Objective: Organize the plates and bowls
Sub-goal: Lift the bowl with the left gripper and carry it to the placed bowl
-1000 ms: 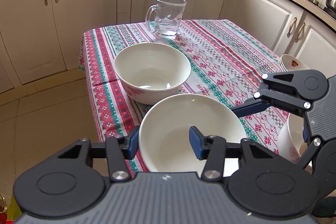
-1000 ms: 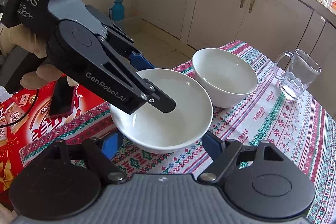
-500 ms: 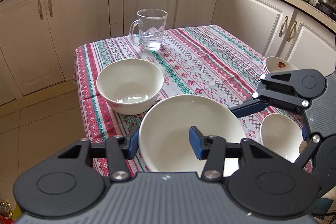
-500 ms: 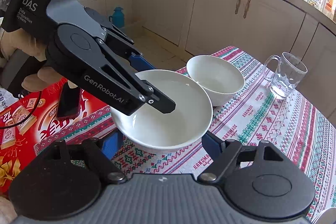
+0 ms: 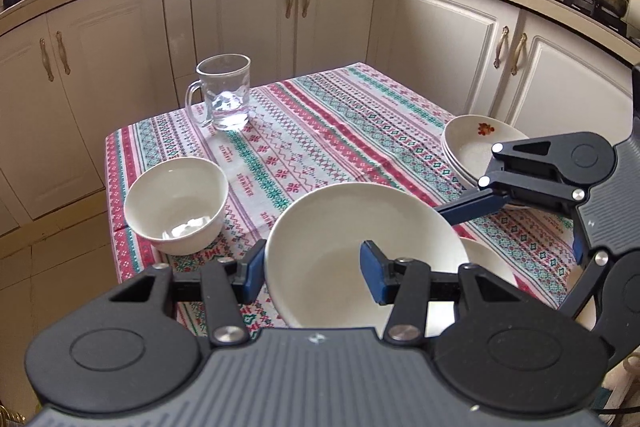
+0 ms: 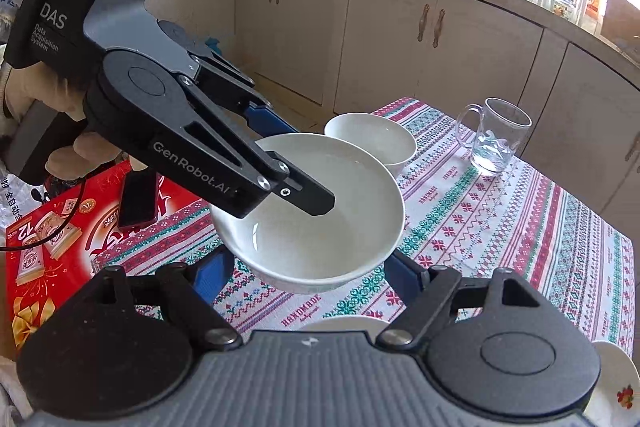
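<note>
Left wrist view, from left to right: a white bowl (image 5: 176, 205) sits near the tablecloth (image 5: 320, 131) edge, a glass mug (image 5: 224, 97) stands behind it, and the left gripper (image 5: 312, 269) is clamped on the rim of a wide white bowl (image 5: 360, 247) held above the table. Right of it, the right gripper (image 5: 460, 211) grips the same bowl's far side, before stacked flower-print plates (image 5: 468, 143). Another white dish (image 5: 490, 263) lies under the held bowl.

both grippers angle downward; the left gripper (image 5: 312, 269) pinches narrow, the right gripper (image 6: 308, 271) stands wider.
</note>
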Action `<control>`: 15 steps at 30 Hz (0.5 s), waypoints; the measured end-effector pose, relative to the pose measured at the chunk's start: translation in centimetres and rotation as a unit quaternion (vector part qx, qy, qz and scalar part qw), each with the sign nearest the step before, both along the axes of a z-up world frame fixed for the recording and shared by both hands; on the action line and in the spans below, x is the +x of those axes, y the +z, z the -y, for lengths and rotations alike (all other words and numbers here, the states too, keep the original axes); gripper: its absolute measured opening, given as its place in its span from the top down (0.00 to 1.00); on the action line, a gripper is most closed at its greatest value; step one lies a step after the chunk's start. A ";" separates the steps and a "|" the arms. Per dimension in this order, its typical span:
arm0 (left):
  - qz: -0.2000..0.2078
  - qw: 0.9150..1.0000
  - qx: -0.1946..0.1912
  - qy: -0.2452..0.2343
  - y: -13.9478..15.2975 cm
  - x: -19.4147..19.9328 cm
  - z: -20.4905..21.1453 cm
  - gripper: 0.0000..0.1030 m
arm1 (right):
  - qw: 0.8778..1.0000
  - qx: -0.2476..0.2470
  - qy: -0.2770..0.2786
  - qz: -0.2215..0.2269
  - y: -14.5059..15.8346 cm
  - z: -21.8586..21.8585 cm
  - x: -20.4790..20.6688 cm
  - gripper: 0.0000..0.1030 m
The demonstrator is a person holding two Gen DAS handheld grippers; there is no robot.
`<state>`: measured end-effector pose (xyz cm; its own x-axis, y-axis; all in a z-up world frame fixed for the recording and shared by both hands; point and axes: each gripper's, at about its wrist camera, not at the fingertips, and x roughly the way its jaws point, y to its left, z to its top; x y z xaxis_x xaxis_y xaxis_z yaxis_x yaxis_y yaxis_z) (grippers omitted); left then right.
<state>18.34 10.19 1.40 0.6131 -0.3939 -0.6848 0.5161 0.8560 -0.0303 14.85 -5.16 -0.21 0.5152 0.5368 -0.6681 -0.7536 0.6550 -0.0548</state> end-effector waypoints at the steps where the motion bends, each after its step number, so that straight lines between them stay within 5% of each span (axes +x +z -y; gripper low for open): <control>1: 0.001 1.000 -0.001 -0.003 0.1 -0.1 0.5 0.53 | 1.000 0.001 -0.004 0.003 0.2 0.5 -0.3 0.17; 15: -0.011 0.999 -0.013 -0.042 -0.9 -0.6 5.3 0.53 | 0.999 -0.004 -0.046 0.008 0.6 5.8 -2.6 0.17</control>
<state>17.69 4.94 0.47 0.5619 -0.4618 -0.6863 0.5856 0.8081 -0.0643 12.24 -10.97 0.34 0.5728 0.4817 -0.6633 -0.6892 0.7211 -0.0715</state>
